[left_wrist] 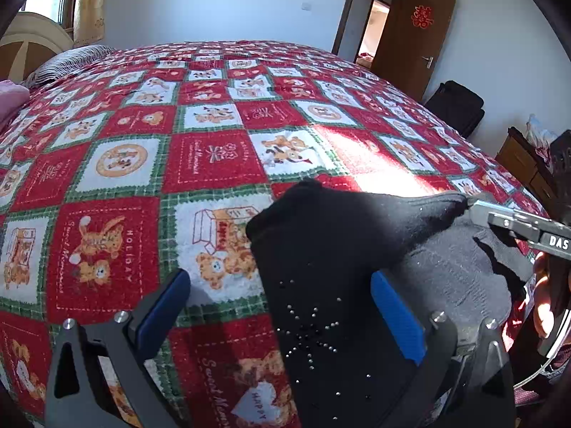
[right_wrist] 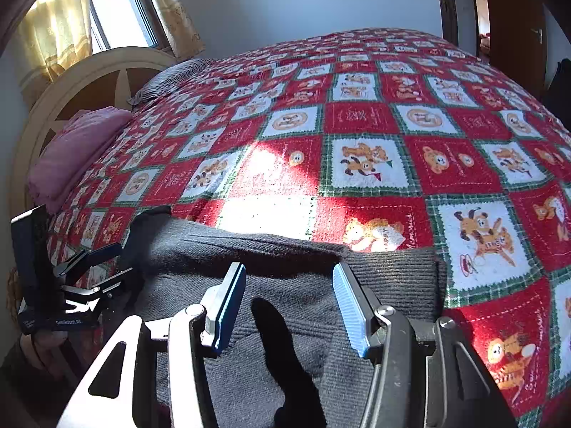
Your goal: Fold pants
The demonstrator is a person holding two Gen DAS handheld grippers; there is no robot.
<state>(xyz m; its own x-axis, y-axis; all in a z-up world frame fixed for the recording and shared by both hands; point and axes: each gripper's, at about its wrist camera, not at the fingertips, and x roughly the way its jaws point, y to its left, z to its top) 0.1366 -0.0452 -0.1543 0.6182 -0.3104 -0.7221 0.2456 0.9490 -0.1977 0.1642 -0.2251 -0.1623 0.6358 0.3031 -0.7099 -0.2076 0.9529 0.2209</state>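
Pants (right_wrist: 285, 321): dark ribbed fabric, bunched at the near edge of the bed (right_wrist: 392, 121) — on the red patchwork blanket.
Left gripper (left_wrist: 282, 317): jaws apart, cloth draped between, not pinched.
Right gripper (right_wrist: 289, 306): pads parted — over the cloth, gripping nothing.

One pair of black pants (right_wrist: 271, 339) lies at six o'clock on the one bed (right_wrist: 374, 121). Two claws show: the left claw (left_wrist: 282, 317) and the right claw (right_wrist: 289, 306). Two pillows sit at nine o'clock, one pink (right_wrist: 76, 149), one striped (right_wrist: 171, 75). One door (left_wrist: 410, 35) at one o'clock.
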